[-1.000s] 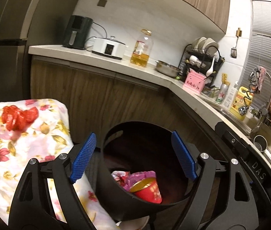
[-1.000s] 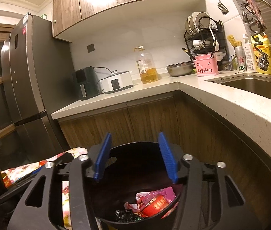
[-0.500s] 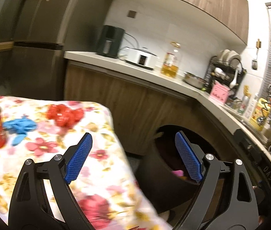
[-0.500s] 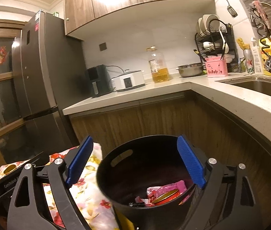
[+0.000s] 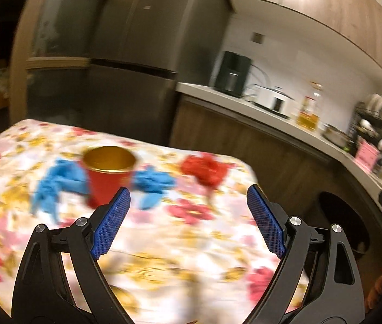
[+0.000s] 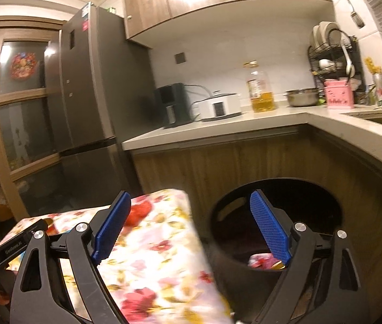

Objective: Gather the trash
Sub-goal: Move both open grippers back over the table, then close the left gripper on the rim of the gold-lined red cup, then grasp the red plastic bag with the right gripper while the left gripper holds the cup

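Note:
In the left wrist view a red paper cup (image 5: 108,176) with a gold inside stands upright on the flowered tablecloth (image 5: 164,256). Blue crumpled pieces (image 5: 56,186) lie on both sides of it, and a red crumpled wrapper (image 5: 207,168) lies further right. My left gripper (image 5: 188,216) hangs open above the cloth, just in front of the cup, with nothing between its fingers. In the right wrist view the black bin (image 6: 244,275) stands on the floor beside the table (image 6: 158,256), with pink and red trash (image 6: 263,260) inside. My right gripper (image 6: 191,226) is open and empty, above the table's corner and the bin's rim.
A grey fridge (image 6: 88,102) stands behind the table. The L-shaped counter (image 6: 217,125) carries a black appliance, a white cooker, an oil bottle (image 6: 261,91), a steel bowl and a dish rack. The bin (image 5: 344,221) shows at the right in the left wrist view. A person's hand (image 5: 379,289) shows at the lower right.
My left gripper swung left from over the bin to over the table, bringing the cup into view. My right gripper opened wider, dropped nothing visible, and drifted left toward the table's corner.

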{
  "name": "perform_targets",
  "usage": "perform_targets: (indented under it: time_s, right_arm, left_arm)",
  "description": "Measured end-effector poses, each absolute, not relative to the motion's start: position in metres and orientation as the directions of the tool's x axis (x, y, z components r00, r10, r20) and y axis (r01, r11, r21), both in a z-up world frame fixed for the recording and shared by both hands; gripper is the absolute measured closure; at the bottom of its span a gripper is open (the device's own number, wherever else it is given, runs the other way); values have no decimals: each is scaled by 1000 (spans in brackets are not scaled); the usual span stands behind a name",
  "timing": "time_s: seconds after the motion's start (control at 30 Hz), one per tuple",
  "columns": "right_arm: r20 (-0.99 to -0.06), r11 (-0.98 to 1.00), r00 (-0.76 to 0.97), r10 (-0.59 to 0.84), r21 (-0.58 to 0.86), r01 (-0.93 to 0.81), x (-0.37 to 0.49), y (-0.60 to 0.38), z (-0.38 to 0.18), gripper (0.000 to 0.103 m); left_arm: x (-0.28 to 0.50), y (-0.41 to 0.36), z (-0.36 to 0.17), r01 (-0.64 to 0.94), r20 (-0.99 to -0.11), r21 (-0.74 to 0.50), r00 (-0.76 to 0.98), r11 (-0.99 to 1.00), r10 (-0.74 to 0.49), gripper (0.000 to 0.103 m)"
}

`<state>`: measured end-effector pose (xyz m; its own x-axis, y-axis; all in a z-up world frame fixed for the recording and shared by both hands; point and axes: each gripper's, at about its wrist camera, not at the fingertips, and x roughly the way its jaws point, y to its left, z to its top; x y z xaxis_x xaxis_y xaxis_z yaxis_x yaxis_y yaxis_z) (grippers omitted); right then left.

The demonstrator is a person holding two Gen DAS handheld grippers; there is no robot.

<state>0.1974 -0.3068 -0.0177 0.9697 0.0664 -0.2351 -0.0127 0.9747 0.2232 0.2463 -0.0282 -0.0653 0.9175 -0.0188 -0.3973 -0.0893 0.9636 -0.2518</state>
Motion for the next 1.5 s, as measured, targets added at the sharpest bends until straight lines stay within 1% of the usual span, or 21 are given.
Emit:
perform_targets:
  time_s: [0.13,0.23,0.33,0.4,0.47,0.53,0.63,0.7,0.77,0.8,0.87,0.9,0.97,1.03,1.13,1.23,1.37,1.5]
  right_arm:
    - [-241,974,964,111,218,-58,203,-280,-19,16]
    - [-244,974,960,139,210,-88,209,-260,-20,16]
    - [-248,974,956,154,202,-104,216,-247,-21,16]
    - [-253,973,954,164,198,-115,222,-238,-22,16]
    - [-257,973,951,171,197,-121,230,-230,-23,16]
    - [-262,973,949,176,195,-126,237,-224,-24,16]
    - [-269,973,946,182,191,-133,247,-215,-28,16]
    - [-273,972,944,186,189,-137,254,-210,-30,16]
    - [-281,973,941,189,185,-140,262,-205,-32,16]
    - [-285,973,939,190,183,-142,267,-202,-34,16]
    - [-292,974,937,190,176,-143,275,-198,-37,16]
    - [-295,974,936,190,174,-143,277,-196,-38,16]
    - [-305,975,934,186,171,-139,286,-192,-42,16]
    - [-320,977,930,180,171,-130,296,-190,-47,16]
    - [-345,980,924,163,161,-113,314,-184,-55,21]
    - [-359,983,922,146,158,-95,331,-179,-62,23]
    - [-384,986,914,133,143,-83,356,-170,-72,29]
    - [-394,989,911,124,128,-79,375,-160,-81,33]
  left_arm:
    - [248,16,-67,-176,-401,-256,914,951,61,17]
    - [256,41,-69,-223,-411,-256,906,941,103,21]
    - [266,59,-72,-242,-428,-268,897,933,109,27]
    - [277,69,-75,-247,-445,-274,889,929,105,36]
    - [286,73,-78,-249,-459,-271,882,930,102,41]
    - [296,79,-80,-238,-472,-276,877,931,84,43]
    - [310,83,-85,-228,-498,-270,865,936,67,49]
    - [316,84,-90,-220,-515,-261,855,940,58,56]
    - [320,83,-94,-216,-530,-249,846,944,54,60]
    - [321,83,-97,-204,-537,-250,842,947,40,66]
    - [322,83,-101,-195,-549,-249,835,949,27,72]
    - [322,82,-103,-188,-556,-250,831,950,19,79]
    - [322,82,-107,-184,-565,-246,825,952,13,89]
    - [318,83,-109,-179,-558,-250,830,951,10,90]
    - [313,81,-109,-178,-542,-249,840,952,15,91]
    - [306,78,-105,-168,-506,-252,863,953,19,91]
    - [297,76,-97,-144,-453,-266,891,953,8,91]
    - [295,76,-93,-130,-427,-278,904,952,-1,91]
